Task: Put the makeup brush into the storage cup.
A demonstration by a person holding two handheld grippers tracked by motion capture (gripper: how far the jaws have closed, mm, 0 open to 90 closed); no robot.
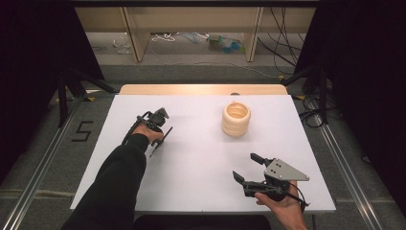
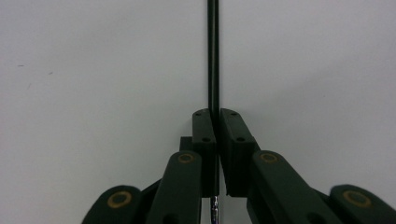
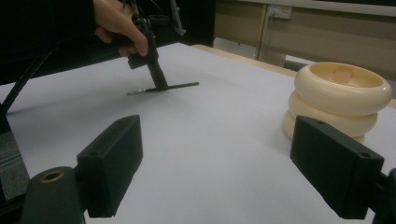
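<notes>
Near the white table's point(image 1: 201, 158) left edge, the left tongs point(image 1: 165, 134) pinch a thin, stiff black rod point(image 2: 213, 56) mid-length; likely light and slippery. The right tongs point(image 1: 245, 168) hover spread near the front edge.

So the counter point(image 1: 191, 163) is plain white on top, with a strip of bare wood along its far edge. Past it there's a wooden shelf unit point(image 1: 139, 38) low on the floor, with some teal and white clutter point(image 1: 222, 43) underneath and cables point(image 1: 282, 43) trailing to the right of that. Left of the counter, a "5" point(image 1: 82, 131) is marked on the grey floor, beside a metal rail point(image 1: 40, 170).
</notes>
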